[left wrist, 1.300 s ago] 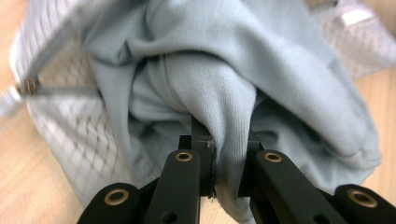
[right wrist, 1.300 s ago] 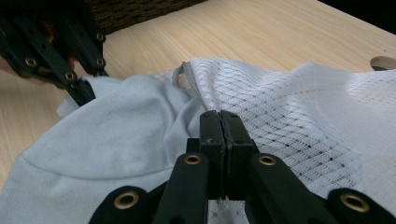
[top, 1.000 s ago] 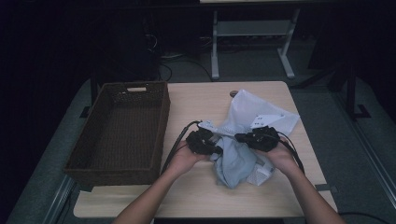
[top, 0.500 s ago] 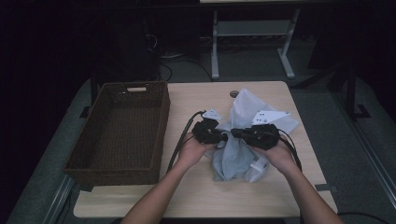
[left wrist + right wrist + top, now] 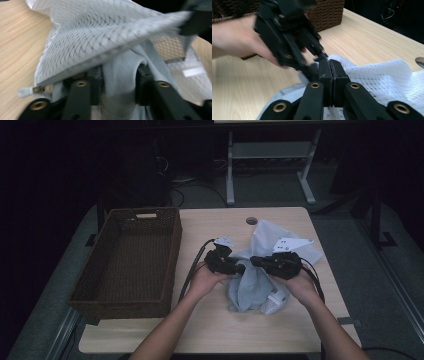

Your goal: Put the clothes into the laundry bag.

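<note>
Jaws of the right gripper (image 5: 332,75) were pressed together, pinching the edge of the white mesh laundry bag (image 5: 260,270). Left gripper (image 5: 116,82) had jaws that had just been opening, standing part-open w/ a fold of grey fabric (image 5: 120,75) between them & the bag's zipper edge draped over. Both grippers met tip to tip just right of the wicker basket (image 5: 125,260), above the bunched bag. Bag lay on the table (image 5: 210,330), right of the basket, w/ the grey fabric partly inside it. Left hand (image 5: 239,42) sat between basket & bag.
</note>
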The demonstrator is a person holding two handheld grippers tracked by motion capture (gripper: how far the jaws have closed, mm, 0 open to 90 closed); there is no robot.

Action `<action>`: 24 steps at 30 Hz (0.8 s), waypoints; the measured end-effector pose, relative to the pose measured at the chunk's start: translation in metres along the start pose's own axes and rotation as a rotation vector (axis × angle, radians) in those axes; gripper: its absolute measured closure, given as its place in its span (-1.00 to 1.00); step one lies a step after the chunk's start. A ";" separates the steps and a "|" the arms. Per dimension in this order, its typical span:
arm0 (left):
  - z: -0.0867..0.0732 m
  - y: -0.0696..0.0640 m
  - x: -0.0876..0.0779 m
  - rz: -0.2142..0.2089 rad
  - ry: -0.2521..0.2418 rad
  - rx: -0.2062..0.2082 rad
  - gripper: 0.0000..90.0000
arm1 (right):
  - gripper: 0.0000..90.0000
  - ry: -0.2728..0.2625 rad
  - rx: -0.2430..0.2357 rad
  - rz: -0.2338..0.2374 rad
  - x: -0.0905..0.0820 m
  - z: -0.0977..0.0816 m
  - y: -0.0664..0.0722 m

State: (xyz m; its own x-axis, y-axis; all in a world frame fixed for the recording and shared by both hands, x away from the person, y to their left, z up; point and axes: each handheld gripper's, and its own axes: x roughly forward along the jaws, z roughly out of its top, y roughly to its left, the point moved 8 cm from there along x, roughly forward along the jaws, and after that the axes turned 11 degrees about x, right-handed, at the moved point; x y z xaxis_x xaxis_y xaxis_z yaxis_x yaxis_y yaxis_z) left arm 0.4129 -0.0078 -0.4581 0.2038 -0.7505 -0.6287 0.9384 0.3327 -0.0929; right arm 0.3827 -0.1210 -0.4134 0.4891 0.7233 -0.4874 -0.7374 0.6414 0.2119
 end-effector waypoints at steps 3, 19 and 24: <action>-0.004 -0.002 -0.017 0.001 0.011 0.001 0.11 | 0.96 0.002 0.000 -0.011 -0.001 -0.001 -0.004; -0.027 -0.017 -0.040 -0.007 0.032 -0.025 -0.15 | 0.96 0.017 0.018 -0.022 -0.006 -0.009 -0.009; -0.020 -0.019 -0.037 0.014 0.011 -0.003 -0.18 | 0.96 0.038 0.041 0.003 0.000 -0.019 -0.013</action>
State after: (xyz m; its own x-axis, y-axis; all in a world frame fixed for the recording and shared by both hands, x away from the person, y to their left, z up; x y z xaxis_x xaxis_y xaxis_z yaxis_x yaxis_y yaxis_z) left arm 0.3817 0.0248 -0.4488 0.2138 -0.7391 -0.6387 0.9348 0.3446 -0.0859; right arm 0.3830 -0.1344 -0.4322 0.4684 0.7158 -0.5179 -0.7186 0.6497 0.2480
